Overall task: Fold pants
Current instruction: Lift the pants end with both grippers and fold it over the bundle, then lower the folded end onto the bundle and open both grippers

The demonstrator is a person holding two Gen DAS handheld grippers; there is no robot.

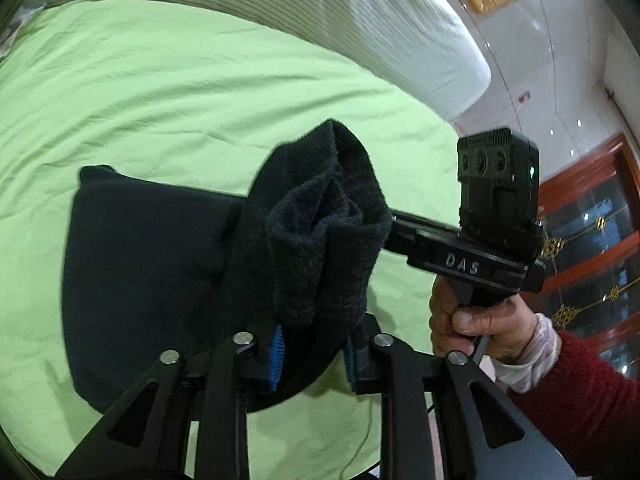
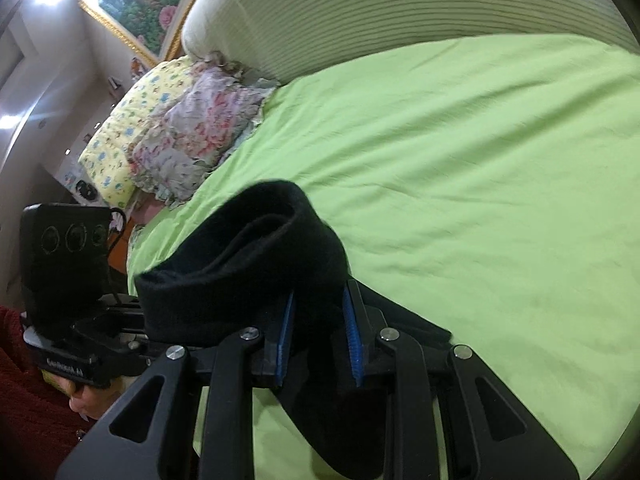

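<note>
Black fleecy pants point(image 1: 168, 264) bunching thick and fuzzy, hanging above the green bedsheet point(image 1: 168, 92), being clamped between the left gripper point(image 1: 312, 354) and the right gripper point(image 2: 320, 340), both pinching fabric tight

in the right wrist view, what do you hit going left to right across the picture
left gripper with its black camera box → yellow pillow → floral pillow → black pants in the right gripper → green sheet

We are in a home bedroom: a green-sheeted bed point(image 2: 460, 168), padded headboard point(image 2: 360, 8) at twelve o'clock, pillows point(image 2: 160, 128) and gilt-framed painting point(image 2: 132, 4) at ten.
</note>
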